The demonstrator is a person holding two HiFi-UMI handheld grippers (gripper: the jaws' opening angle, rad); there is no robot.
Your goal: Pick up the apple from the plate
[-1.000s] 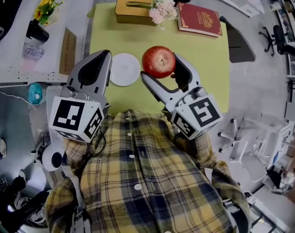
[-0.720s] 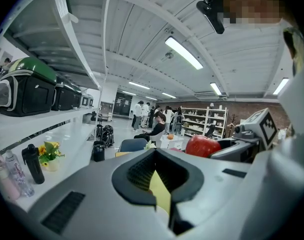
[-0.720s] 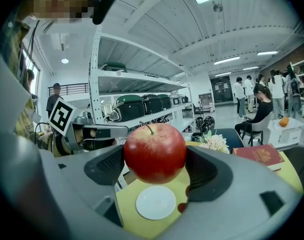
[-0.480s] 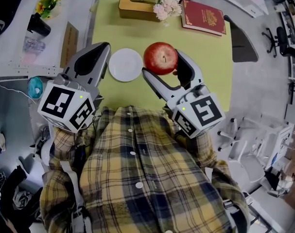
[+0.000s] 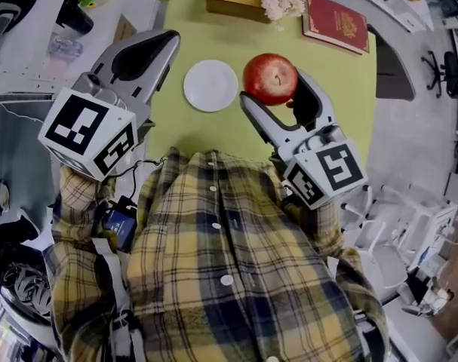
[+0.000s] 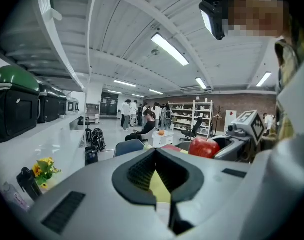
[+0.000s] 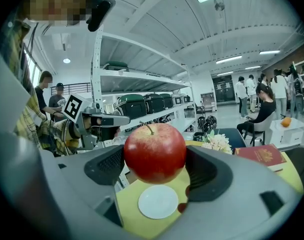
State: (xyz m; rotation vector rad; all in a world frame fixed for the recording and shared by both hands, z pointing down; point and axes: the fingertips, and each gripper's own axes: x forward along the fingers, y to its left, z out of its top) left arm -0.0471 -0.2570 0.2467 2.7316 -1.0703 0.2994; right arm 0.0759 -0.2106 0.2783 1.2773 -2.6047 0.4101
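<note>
Fingers clasp apple, right gripper view shows plate apart below

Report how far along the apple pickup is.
Done: the round red apple is off the small white round plate, which lies bare on the yellow-green table. In hand: the right hand-held gripper is shut on the apple, holding it above the table. The left hand-held gripper is shut, empty. Left: nothing of the pickup, it seems.
</note>
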